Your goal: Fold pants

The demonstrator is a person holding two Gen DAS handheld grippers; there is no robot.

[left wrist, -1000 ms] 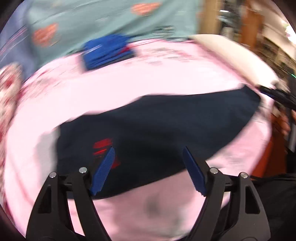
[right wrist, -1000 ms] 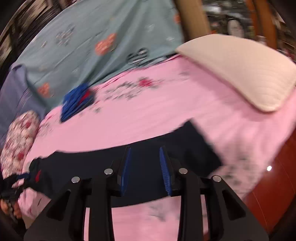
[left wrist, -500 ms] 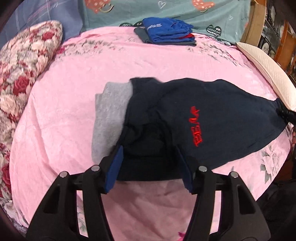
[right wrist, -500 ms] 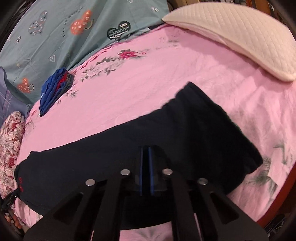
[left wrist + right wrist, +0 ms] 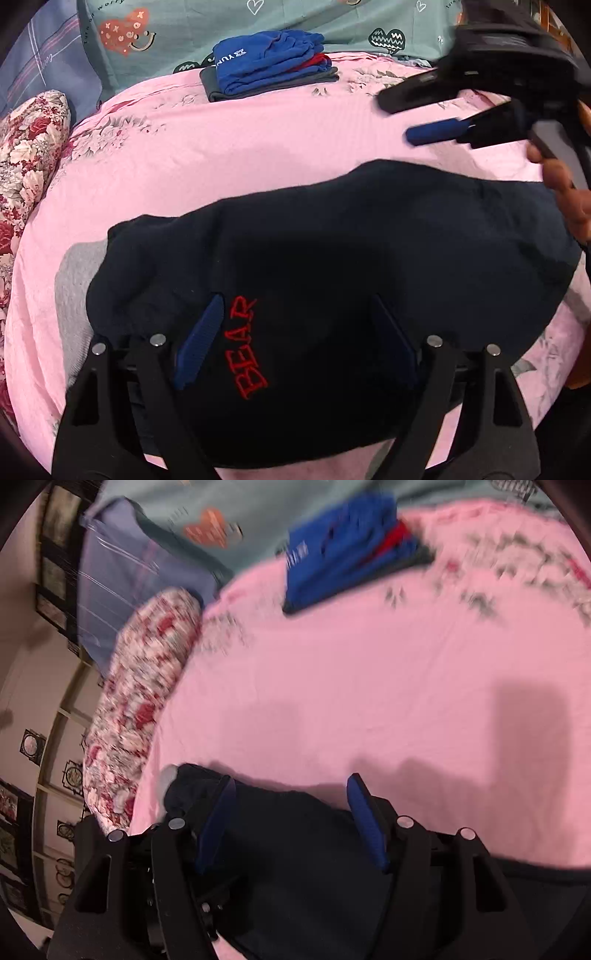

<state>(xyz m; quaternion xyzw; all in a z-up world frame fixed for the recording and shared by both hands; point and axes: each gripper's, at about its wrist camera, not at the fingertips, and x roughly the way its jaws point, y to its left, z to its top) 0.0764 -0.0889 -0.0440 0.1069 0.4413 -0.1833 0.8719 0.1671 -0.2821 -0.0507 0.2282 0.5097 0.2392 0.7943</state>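
Observation:
Dark navy pants (image 5: 332, 266) with red "BEAR" lettering lie folded over on the pink bed sheet (image 5: 258, 140), a grey lining patch showing at their left edge. My left gripper (image 5: 295, 332) is open, its fingers low over the near part of the pants. My right gripper (image 5: 291, 816) is open above the far edge of the pants (image 5: 295, 867). It also shows in the left wrist view (image 5: 436, 122) at the upper right, held in a hand, fingers apart and empty.
A stack of folded blue, red and grey clothes (image 5: 269, 70) sits at the back of the bed, also seen in the right wrist view (image 5: 351, 546). A floral pillow (image 5: 26, 147) lies at the left. A teal heart-print cover (image 5: 221, 26) runs behind.
My right gripper has let go of the pants leg, opened, and swung left over the bed. The pants now lie folded shorter. My left gripper has opened wider over them.

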